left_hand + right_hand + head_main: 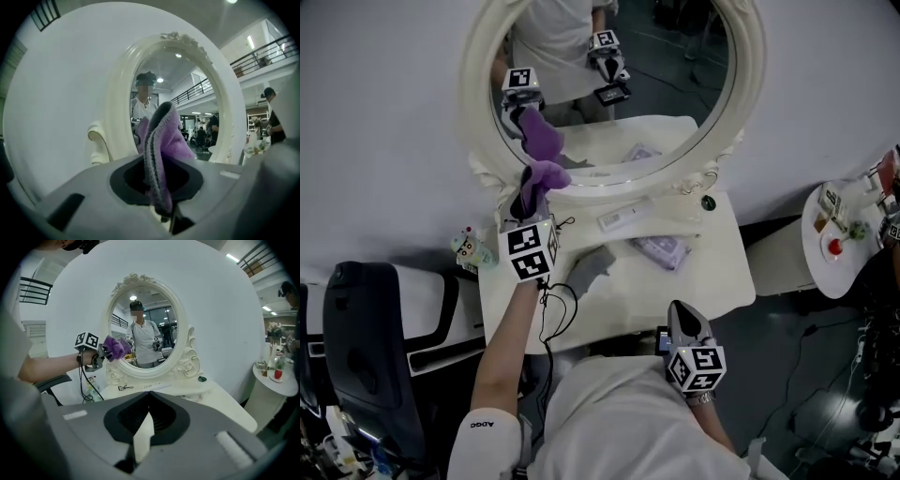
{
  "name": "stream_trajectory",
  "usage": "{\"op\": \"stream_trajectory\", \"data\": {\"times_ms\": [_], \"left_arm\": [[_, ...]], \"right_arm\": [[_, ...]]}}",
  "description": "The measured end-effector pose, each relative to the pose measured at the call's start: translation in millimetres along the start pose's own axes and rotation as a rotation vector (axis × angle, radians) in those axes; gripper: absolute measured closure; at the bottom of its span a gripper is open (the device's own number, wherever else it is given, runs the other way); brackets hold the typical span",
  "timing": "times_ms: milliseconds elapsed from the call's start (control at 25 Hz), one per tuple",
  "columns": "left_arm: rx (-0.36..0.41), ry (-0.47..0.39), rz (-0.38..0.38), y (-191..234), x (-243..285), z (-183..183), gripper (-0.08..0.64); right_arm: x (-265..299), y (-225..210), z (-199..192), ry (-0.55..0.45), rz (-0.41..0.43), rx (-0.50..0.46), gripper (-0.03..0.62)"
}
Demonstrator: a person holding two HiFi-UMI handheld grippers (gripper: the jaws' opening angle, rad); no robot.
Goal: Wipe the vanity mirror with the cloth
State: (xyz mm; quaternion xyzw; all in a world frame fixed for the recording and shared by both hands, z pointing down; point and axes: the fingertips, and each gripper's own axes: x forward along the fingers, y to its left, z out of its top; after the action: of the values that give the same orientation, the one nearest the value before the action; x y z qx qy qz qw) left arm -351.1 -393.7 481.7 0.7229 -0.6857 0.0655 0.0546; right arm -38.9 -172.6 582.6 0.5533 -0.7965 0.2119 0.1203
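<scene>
Pinching the purple cloth in my left gripper right now. The jaws are clamped on a bunched fold and the rest sticks out past the tips. The cloth sits at the lower left of the vanity mirror, right about where the glass meets the white frame, and its reflection shows just above it. I can't say for sure whether it's actually pressed onto the glass.

The mirror stands along the back edge of the white desk. A purple-ish packet lies near the middle of the desk, with a flat white strip just behind it. There's a little toy figure by the desk's left edge.

My right gripper hangs over the front edge, well apart from the mirror, with its jaws closed together and nothing in them. Off past the right edge there's a small round side table.
</scene>
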Motion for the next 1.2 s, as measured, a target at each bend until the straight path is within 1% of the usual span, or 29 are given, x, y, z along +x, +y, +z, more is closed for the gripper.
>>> {"op": "stream_trajectory", "data": {"times_ms": [80, 200, 320, 400, 600, 680, 800, 880, 960, 1040, 1080, 1200], "left_arm": [[-0.037, -0.027, -0.040, -6, -22, 0, 0.505], [-0.053, -0.061, -0.073, -17, -62, -3, 0.503], [-0.078, -0.084, -0.050, -25, -110, -13, 0.505], [-0.099, -0.078, -0.023, -37, -142, -23, 0.505], [-0.146, -0.036, 0.006, -94, -206, -57, 0.505], [-0.161, -0.014, 0.034, -118, -233, -73, 0.505], [-0.208, 0.021, 0.086, -149, -276, -99, 0.503], [-0.227, 0.069, 0.113, -163, -301, -117, 0.503], [-0.210, 0.128, 0.126, -171, -324, -133, 0.503], [-0.203, 0.160, 0.118, -179, -344, -147, 0.503], [-0.206, 0.169, 0.101, -182, -350, -153, 0.503], [-0.199, 0.180, 0.013, -188, -353, -162, 0.503]], "right_arm": [[0, -2, 1, -0.007, 0.013, 0.003, 0.584], [-1, -1, 6, -0.018, 0.055, -0.025, 0.584], [-5, 2, 4, -0.010, 0.122, -0.059, 0.584], [-14, -4, 3, -0.004, 0.159, -0.069, 0.584], [-33, -31, -1, 0.002, 0.232, -0.073, 0.583], [-39, -37, -8, 0.011, 0.266, -0.067, 0.584], [-49, -40, -14, -0.001, 0.327, -0.042, 0.584], [-50, -35, -17, -0.019, 0.374, -0.037, 0.584], [-52, -24, -21, -0.038, 0.422, -0.034, 0.584], [-60, -13, -24, -0.062, 0.456, -0.027, 0.584], [-67, -9, -25, -0.075, 0.458, -0.025, 0.584], [-89, 3, -26, -0.108, 0.408, -0.032, 0.584]]}}
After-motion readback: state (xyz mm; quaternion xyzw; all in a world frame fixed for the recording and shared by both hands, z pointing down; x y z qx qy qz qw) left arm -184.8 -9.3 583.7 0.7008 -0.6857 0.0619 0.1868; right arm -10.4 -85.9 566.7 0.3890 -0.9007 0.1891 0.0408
